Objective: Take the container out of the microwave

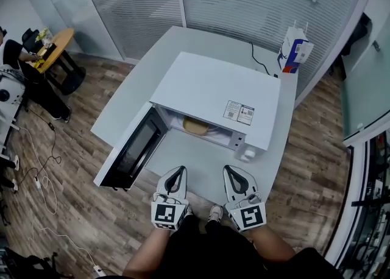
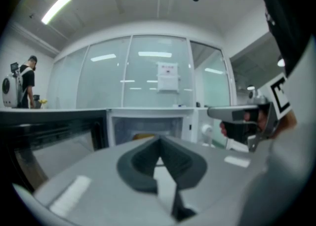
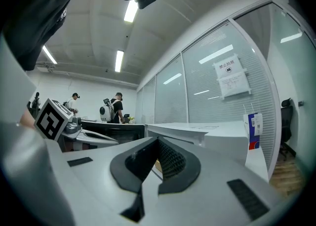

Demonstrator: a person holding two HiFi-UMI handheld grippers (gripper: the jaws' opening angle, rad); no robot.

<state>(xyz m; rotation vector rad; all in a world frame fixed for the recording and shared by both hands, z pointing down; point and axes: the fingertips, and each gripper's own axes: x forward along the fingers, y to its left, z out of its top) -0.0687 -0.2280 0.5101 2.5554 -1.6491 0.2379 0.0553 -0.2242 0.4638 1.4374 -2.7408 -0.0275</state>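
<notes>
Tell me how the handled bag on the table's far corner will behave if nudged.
The bag stands tall and narrow, so it would probably tip rather than slide. It looks like thin paper with string handles, likely light and easily crumpled. It sits near the table edge, so it might fall off.

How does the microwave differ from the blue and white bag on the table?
The microwave is a wide, low white box; the bag is smaller, upright, blue, white and red. The microwave stands in the middle of the table with its door swung open; the bag stands at its far right corner. A tan container shows inside the microwave; the bag's contents cannot be seen. Both rest on the white table.
</notes>
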